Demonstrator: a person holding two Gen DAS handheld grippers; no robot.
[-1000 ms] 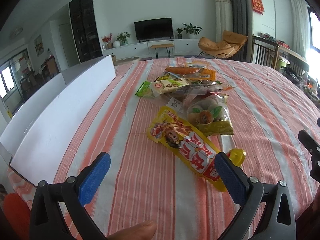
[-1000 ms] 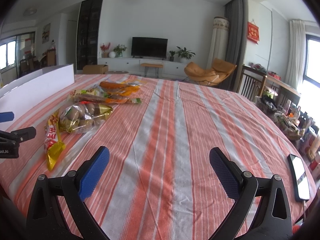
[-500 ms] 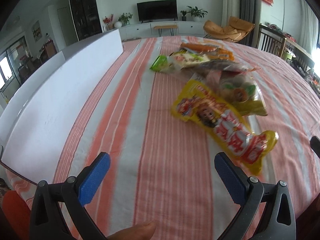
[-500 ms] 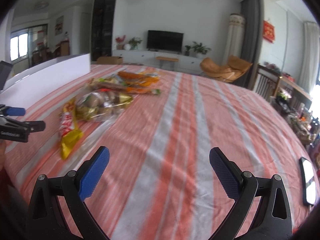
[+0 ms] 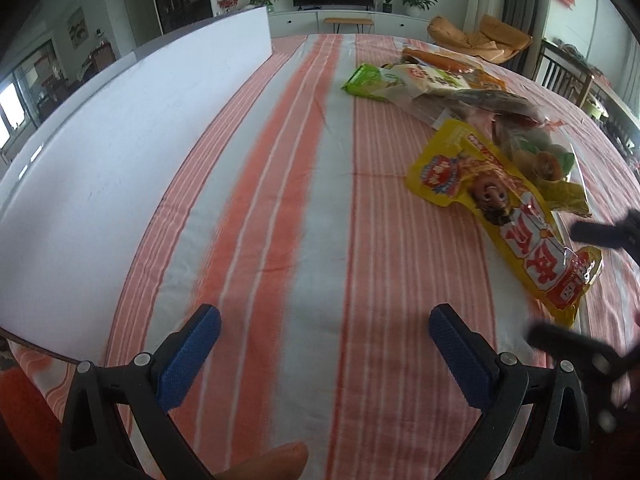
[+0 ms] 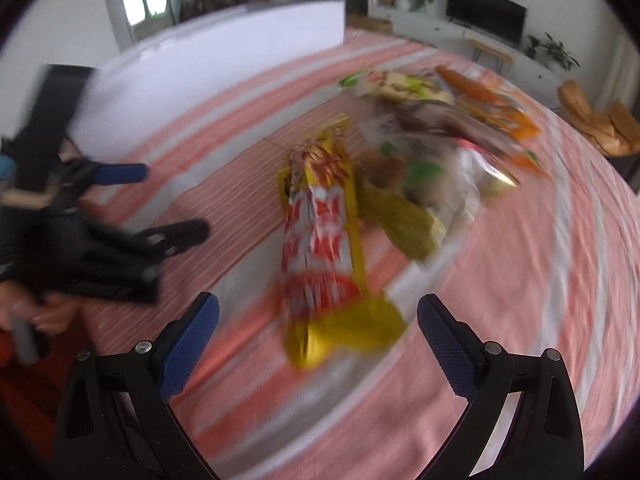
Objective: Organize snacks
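Striped tablecloth (image 5: pixel 280 184), living room behind. From the left camera: left gripper (image 5: pixel 325 344) spread wide over bare cloth, yellow snack packet (image 5: pixel 508 212) off to its right. From the right camera, blurred: right gripper (image 6: pixel 318 332) gaping, empty, the packet's near end just ahead between its fingers, long axis running away — right's nearer.

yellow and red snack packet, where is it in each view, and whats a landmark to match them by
Left wrist view: the yellow and red snack packet lies at the right, ahead and right of the open left claw.
Right wrist view: it lies at centre, blurred, its near end between the open right claw's fingers.
Shared landmark: the white board standing along the table's left edge.
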